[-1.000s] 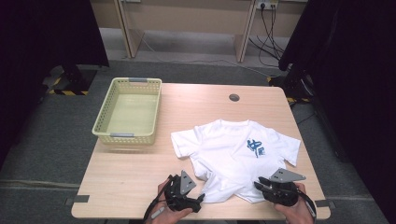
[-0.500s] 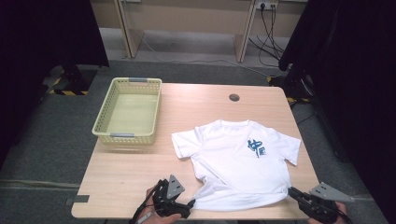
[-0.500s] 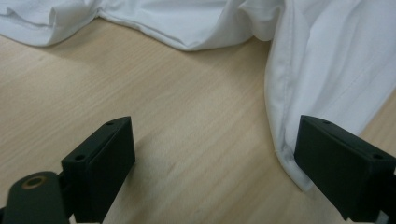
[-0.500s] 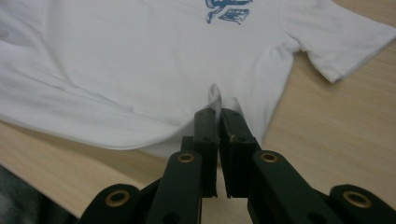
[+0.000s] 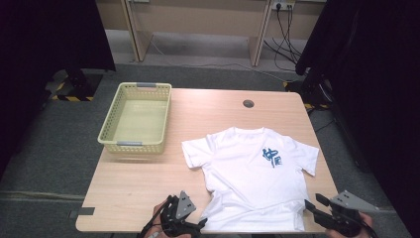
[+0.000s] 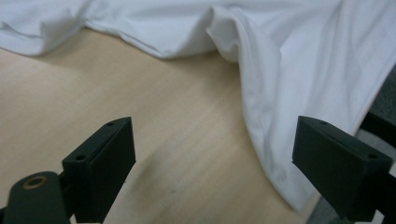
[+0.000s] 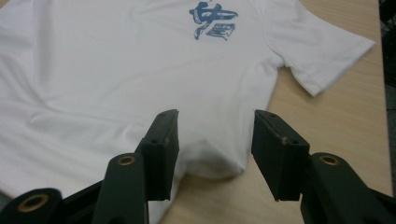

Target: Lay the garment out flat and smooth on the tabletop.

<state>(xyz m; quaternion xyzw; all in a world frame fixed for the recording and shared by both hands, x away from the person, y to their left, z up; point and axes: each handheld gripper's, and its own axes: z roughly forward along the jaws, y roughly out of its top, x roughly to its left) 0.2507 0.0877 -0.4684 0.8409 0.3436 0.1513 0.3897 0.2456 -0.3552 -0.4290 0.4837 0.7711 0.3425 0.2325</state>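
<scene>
A white T-shirt (image 5: 247, 173) with a blue print (image 5: 271, 157) lies spread face up on the wooden table (image 5: 138, 188), its hem along the near edge. My left gripper (image 5: 200, 223) sits at the hem's left corner with its jaws wide open over bare wood; the shirt (image 6: 303, 70) drapes just beside its right jaw. My right gripper (image 5: 309, 206) is at the hem's right corner. Its jaws have just been opening, and a fold of the shirt (image 7: 116, 70) lies loose between them, untouched by the pads.
A pale yellow plastic basket (image 5: 110, 121) stands empty at the table's far left. A round cable hole (image 5: 248, 103) is near the far edge. Grey carpet surrounds the table, and dark curtains hang on both sides.
My right gripper has swung out to the right toward the table's corner, drawing the bunched hem flat. The left gripper has shifted slightly left. The shirt now lies smoother and wider.
</scene>
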